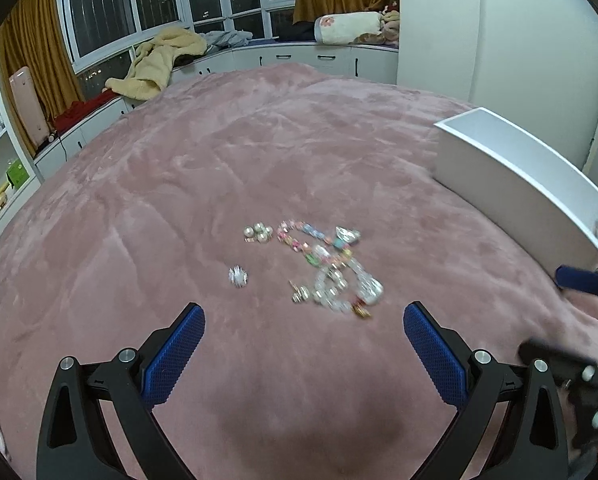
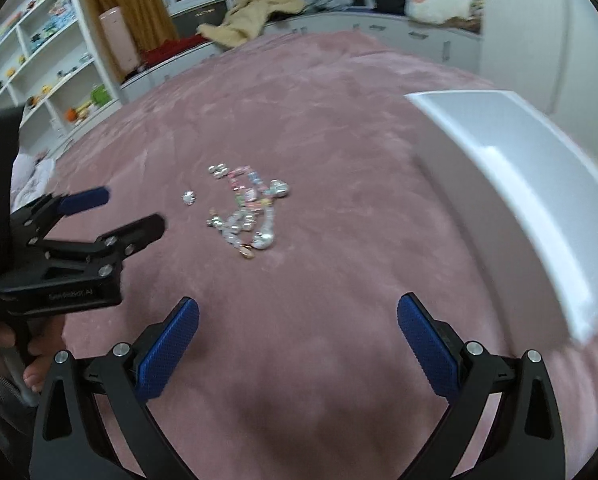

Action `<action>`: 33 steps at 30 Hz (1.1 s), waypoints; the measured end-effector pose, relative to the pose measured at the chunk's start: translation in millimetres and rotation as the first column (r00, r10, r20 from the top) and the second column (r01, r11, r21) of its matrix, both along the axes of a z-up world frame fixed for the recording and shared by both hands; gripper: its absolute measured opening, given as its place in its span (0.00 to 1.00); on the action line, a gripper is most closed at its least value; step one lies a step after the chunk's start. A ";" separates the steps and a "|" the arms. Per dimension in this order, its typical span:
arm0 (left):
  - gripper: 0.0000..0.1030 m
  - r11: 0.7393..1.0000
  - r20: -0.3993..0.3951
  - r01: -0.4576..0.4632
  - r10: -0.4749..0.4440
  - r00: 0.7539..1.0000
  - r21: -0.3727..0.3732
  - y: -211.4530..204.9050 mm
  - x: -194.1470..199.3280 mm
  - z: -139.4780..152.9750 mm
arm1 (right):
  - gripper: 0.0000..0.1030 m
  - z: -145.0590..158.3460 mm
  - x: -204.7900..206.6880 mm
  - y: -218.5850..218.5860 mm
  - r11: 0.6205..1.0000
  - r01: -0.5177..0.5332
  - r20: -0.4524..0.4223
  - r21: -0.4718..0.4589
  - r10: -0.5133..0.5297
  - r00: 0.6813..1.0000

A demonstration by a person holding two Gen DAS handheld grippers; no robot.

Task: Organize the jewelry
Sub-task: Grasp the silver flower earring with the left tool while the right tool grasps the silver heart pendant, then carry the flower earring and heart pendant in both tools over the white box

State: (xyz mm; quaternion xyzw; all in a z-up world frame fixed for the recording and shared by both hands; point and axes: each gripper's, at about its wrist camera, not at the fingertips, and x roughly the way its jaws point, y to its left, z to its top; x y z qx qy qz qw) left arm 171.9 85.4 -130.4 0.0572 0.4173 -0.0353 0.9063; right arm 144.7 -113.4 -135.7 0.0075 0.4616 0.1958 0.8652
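Bed under pink plush blanket [image 1: 179, 184] carries everything. Jewelry pile [image 1: 323, 268] lies loose on it, straight ahead of the left tool, ahead-left of the right tool. Small silver piece [image 1: 238, 277] apart, left of pile. White box [image 1: 519, 184] rests on blanket, far right of both tools.

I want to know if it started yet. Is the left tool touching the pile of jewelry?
Apart. In the left wrist view, bare pink blanket shows between the open left tool and the jewelry pile.
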 end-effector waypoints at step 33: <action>0.24 1.000 -0.098 0.004 -0.002 0.995 0.018 55.7 82.4 -100.4 | 0.18 -97.6 95.8 61.1 0.996 0.032 -0.005 0.081 -0.031 0.999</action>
